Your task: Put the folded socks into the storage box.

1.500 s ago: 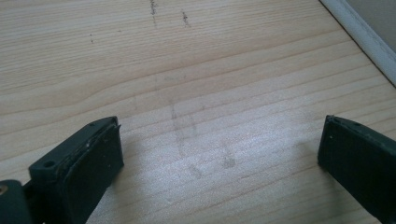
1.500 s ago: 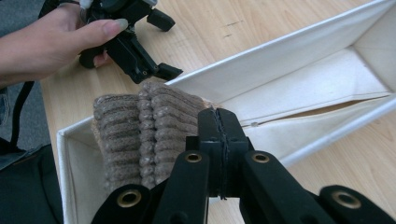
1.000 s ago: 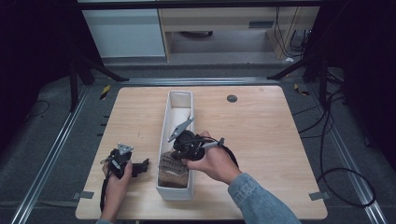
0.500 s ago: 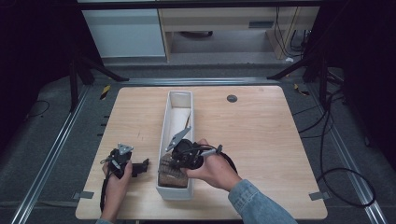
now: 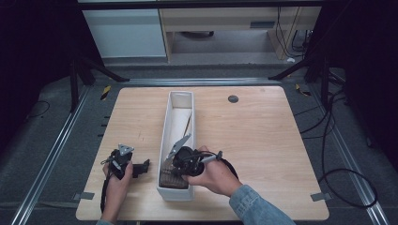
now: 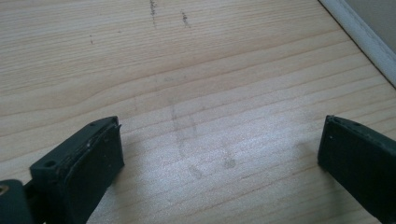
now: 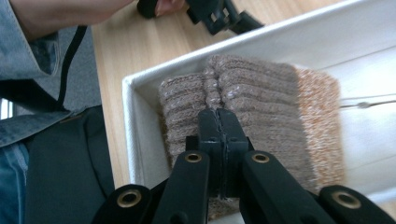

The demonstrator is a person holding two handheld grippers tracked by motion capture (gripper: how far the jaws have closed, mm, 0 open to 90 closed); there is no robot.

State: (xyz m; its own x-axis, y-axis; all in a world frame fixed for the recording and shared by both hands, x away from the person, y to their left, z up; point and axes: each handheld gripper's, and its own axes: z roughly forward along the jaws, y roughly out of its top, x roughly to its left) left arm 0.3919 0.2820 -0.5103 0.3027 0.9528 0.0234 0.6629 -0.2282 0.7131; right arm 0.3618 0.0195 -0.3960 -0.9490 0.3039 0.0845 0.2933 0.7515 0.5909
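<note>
The right claw (image 7: 218, 116) has its jaws pressed together, pinching the folded knit cloth (image 7: 261, 121) at the near end of the white bin (image 5: 165, 136). The left claw (image 6: 219, 154), jaws apart, rests on the desk (image 5: 263, 136) beside the bin's wall. A dark disc (image 5: 233, 99) lies far back.

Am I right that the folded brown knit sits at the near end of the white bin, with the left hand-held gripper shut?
Not quite: the left hand-held gripper is open, jaws wide apart over bare wood, as the left gripper view shows. The brown knit does sit in the white bin's near end.
</note>
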